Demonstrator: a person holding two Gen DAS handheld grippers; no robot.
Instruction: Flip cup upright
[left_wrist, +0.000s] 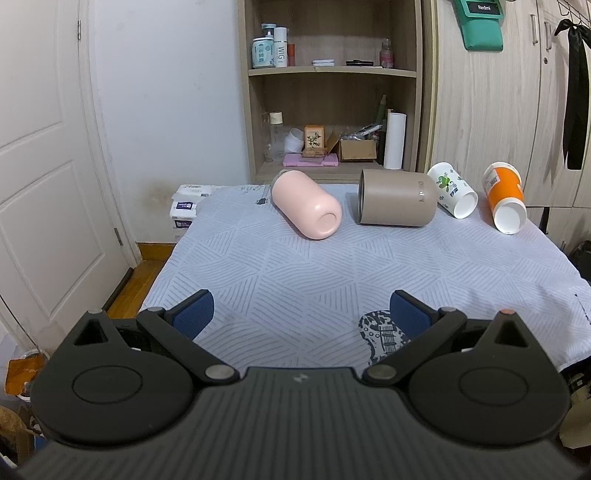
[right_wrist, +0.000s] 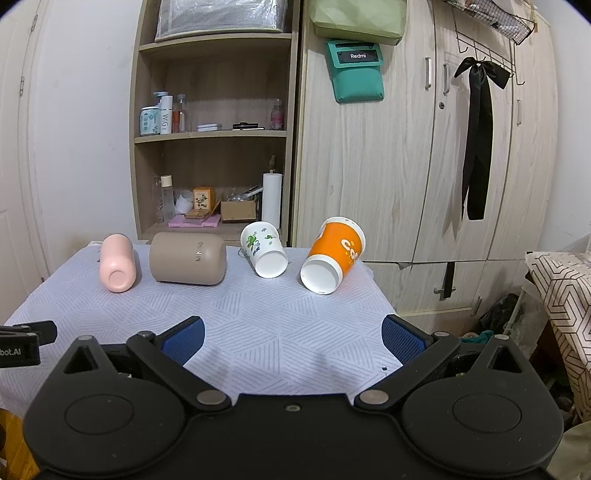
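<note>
Several cups lie on their sides in a row at the far side of the cloth-covered table (left_wrist: 295, 273): a pink cup (left_wrist: 306, 205) (right_wrist: 117, 263), a taupe cup (left_wrist: 397, 202) (right_wrist: 188, 257), a white cup with a green print (left_wrist: 452, 190) (right_wrist: 263, 254) and an orange cup (left_wrist: 504, 197) (right_wrist: 332, 256). My left gripper (left_wrist: 301, 314) is open and empty over the near part of the table. My right gripper (right_wrist: 293, 336) is open and empty near the table's front right. Part of the left gripper shows at the right wrist view's left edge.
An open shelf unit (left_wrist: 332, 88) with bottles and boxes stands behind the table. A wooden wardrobe (right_wrist: 424, 147) is to the right, a white door (left_wrist: 44, 147) to the left. Tissue packs (left_wrist: 186, 210) sit by the table's far left corner.
</note>
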